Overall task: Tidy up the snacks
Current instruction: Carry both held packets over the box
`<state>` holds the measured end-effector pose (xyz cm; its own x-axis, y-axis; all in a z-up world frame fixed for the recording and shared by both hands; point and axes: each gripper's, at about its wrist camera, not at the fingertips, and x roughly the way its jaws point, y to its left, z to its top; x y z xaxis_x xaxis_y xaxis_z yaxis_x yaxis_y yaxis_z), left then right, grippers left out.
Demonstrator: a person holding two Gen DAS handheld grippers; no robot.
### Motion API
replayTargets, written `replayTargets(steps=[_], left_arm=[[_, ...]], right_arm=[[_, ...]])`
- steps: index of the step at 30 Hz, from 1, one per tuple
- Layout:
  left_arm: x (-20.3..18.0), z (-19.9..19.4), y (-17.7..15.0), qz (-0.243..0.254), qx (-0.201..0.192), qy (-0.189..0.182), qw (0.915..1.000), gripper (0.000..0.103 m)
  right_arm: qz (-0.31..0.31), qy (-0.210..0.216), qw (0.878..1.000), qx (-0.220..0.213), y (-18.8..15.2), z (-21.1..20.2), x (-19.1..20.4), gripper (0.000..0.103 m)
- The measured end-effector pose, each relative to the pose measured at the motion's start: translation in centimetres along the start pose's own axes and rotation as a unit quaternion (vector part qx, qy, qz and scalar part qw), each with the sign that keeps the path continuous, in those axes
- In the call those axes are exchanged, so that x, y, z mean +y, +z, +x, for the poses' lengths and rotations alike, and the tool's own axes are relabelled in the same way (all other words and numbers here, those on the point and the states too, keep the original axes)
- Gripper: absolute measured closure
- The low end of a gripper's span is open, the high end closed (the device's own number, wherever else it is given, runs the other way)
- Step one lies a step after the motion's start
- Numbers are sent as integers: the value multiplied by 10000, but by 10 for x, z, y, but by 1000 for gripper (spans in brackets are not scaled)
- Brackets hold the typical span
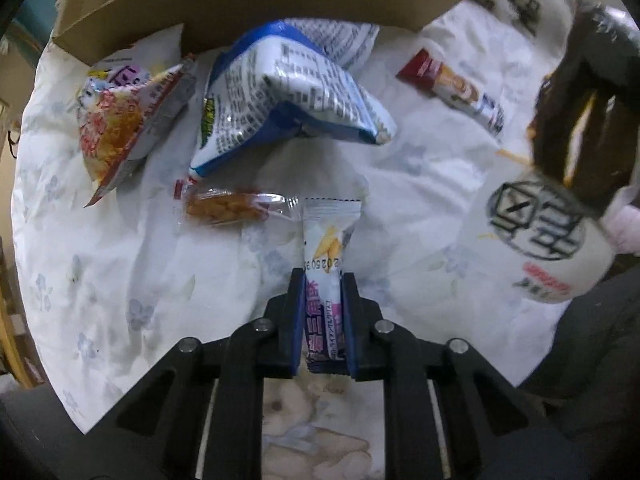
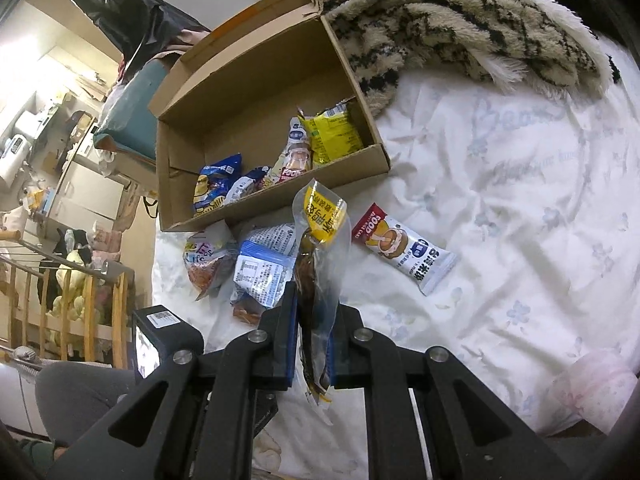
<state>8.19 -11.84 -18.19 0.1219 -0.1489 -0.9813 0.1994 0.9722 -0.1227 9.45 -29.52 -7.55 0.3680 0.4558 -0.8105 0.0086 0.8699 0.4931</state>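
My left gripper (image 1: 322, 284) points down at the bed and is shut on a small white and purple snack packet (image 1: 329, 236), whose top sticks out ahead of the pads. My right gripper (image 2: 314, 304) is shut on a clear packet with a yellow label (image 2: 320, 216) that hangs above the sheet; the same packet (image 1: 548, 236) shows blurred at the right of the left wrist view. The open cardboard box (image 2: 256, 80) behind holds several snacks. A blue and white bag (image 1: 280, 92), a red and orange bag (image 1: 116, 124), a clear cracker packet (image 1: 228, 210) and a cake packet (image 2: 404, 248) lie loose on the sheet.
The white floral sheet (image 2: 520, 200) spreads to the right. A fuzzy striped blanket (image 2: 460, 20) lies beside the box. A person's grey-clad leg (image 2: 80, 392) is at the bed's near left edge. A wooden rail (image 2: 80, 300) and cluttered furniture stand past the bed.
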Motion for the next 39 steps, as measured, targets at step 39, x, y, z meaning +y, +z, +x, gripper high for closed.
replayTargets(steps=[39], left_arm=[[79, -168, 46, -866, -1824, 503, 9781, 89]], right_arm=[[-614, 768, 9924, -743, 17, -34, 39, 91]])
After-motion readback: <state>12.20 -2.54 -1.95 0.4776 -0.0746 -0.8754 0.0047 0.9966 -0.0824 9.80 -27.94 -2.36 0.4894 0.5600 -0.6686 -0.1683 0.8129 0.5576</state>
